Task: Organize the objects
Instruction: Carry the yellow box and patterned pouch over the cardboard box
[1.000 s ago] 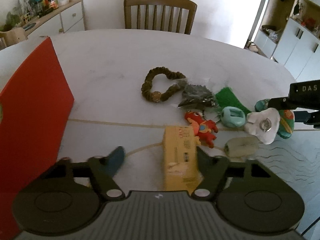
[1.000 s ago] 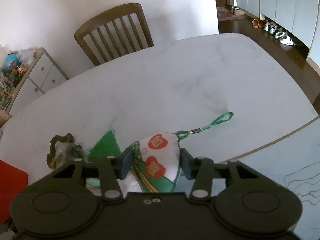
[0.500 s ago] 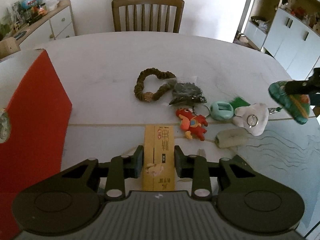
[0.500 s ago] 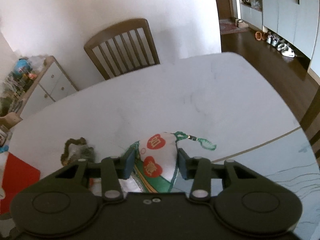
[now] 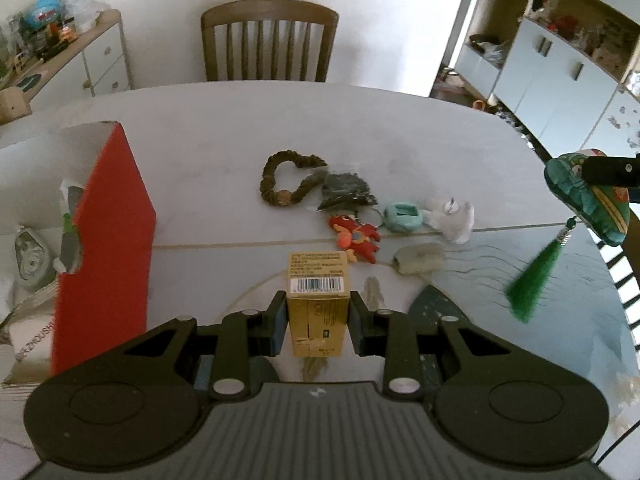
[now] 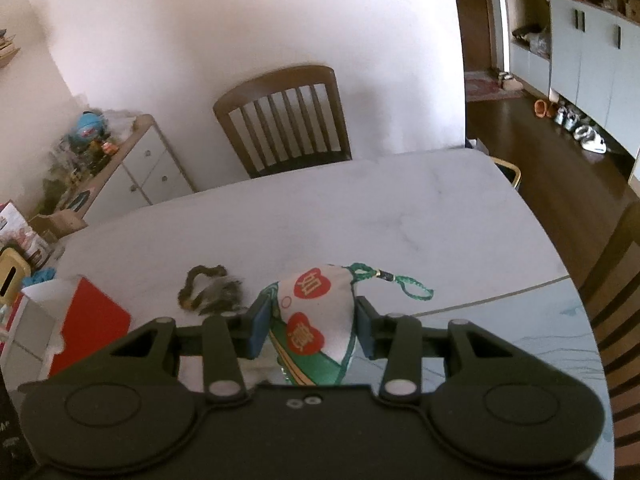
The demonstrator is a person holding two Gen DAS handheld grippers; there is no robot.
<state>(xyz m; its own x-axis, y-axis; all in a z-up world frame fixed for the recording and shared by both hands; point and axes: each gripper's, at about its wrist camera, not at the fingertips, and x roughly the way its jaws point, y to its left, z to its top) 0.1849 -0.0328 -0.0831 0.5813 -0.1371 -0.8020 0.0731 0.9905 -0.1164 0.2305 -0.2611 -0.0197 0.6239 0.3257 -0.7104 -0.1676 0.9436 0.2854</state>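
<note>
In the left wrist view the left gripper (image 5: 318, 322) fills the lower half of the frame, pointing up the frame toward the wooden chair (image 5: 269, 40), with its two fingers pressed against the sides of a small yellow box (image 5: 318, 300) whose barcoded end faces the camera; the box appears raised off the white table (image 5: 200, 128). To the left of the frame stands a red box (image 5: 108, 248) with an open top. In the middle of the frame, on the table, lie a brown scrunchie (image 5: 286, 182), a dark packet (image 5: 346, 192), a red keychain figure (image 5: 354, 236), a teal piece (image 5: 403, 218), a white plush piece (image 5: 452, 218) and a pale grey block (image 5: 418, 264), close together. At the right edge the green sachet (image 5: 588, 196) hangs in the air, held by the other tool, its green tassel (image 5: 530, 288) dangling below. In the right wrist view the right gripper (image 6: 310, 330) sits low in the frame, tilted up toward the wall, its fingers clamped on the sachet's white face with red apples (image 6: 316, 312); the sachet's green cord loop (image 6: 416, 290) sticks out to the right, above the table.
</note>
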